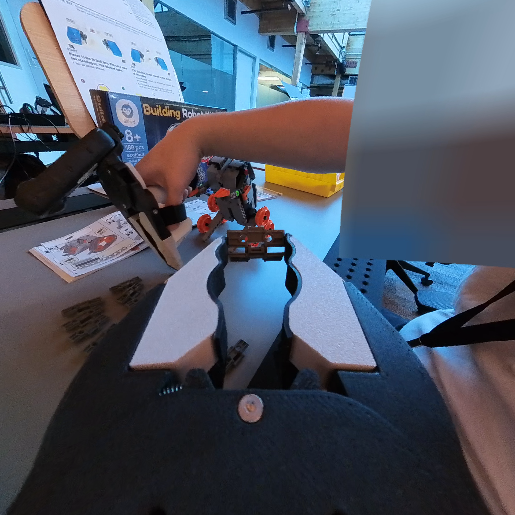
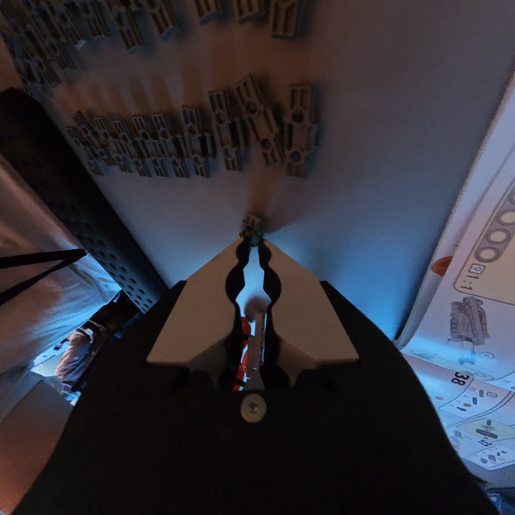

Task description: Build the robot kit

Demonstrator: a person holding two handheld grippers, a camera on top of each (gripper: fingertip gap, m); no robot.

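Grey frame piece (image 1: pixel 255 245): pinched across its ends by the left gripper (image 1: pixel 256 246), held above the table (image 1: pixel 301 220), just in front of the orange-wheeled model (image 1: pixel 234 200).
Right gripper (image 2: pixel 252 240): tips squeezed onto a tiny grey connector (image 2: pixel 251 225) lying on the table, near the rows of grey parts (image 2: pixel 195 139) and the booklet (image 2: pixel 479 278) edge.
Risk: I reckon that tip-only hold could let the connector pop out or twist.
Hard to see: right view's dark and blurry; something orange sits behind the fingers, can't tell what.

A yellow bin (image 1: pixel 303 181) is sitting near the surface's (image 1: pixel 303 220) far edge; a kit box (image 1: pixel 139 125) is standing beside a clipboard (image 1: pixel 55 69).
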